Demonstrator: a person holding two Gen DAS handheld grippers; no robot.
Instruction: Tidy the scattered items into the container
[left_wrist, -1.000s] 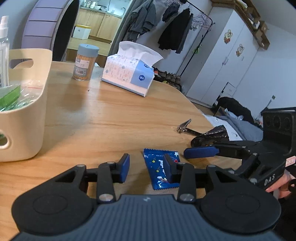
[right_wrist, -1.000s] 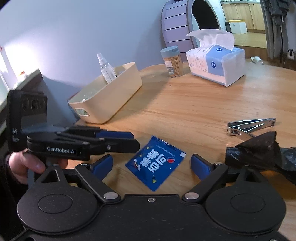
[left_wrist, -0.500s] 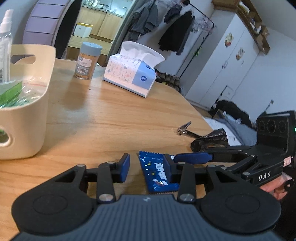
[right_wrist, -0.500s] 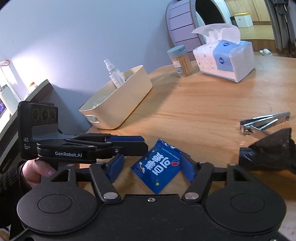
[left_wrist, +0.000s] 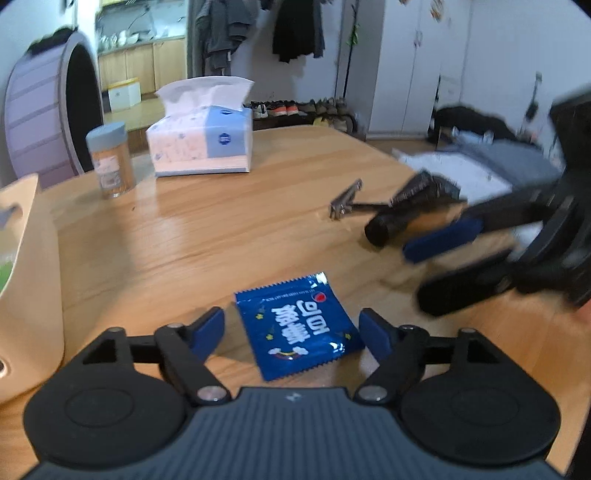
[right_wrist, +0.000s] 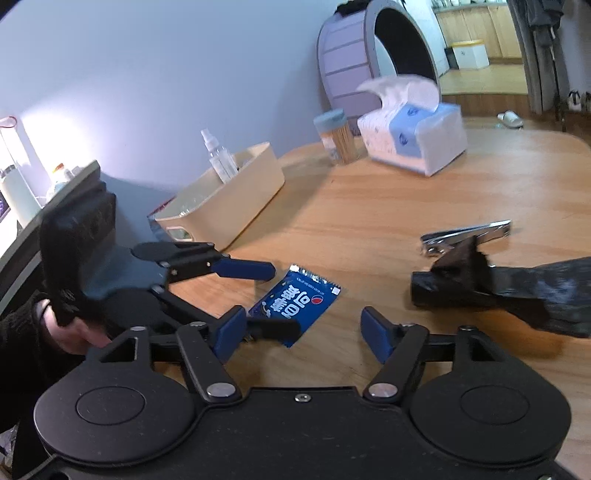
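Low in the frame, the left gripper (left_wrist: 291, 328) is spreading its jaws wide around the blue packet (left_wrist: 297, 325) lying on the counter (left_wrist: 221, 236); the right gripper (right_wrist: 303, 330) is gaping too, holding nothing.

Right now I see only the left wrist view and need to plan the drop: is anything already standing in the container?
Observer: Yes, a clear spray bottle stands upright inside the cream container.
Operator: The right gripper is blurred for me. Holding anything?
Observer: No, the right gripper is open and empty; the black bag roll lies ahead to its right.
Operator: And my left gripper?
Observer: Side on, the left gripper is open, its lower finger crossing the blue packet's near corner; contact unclear.
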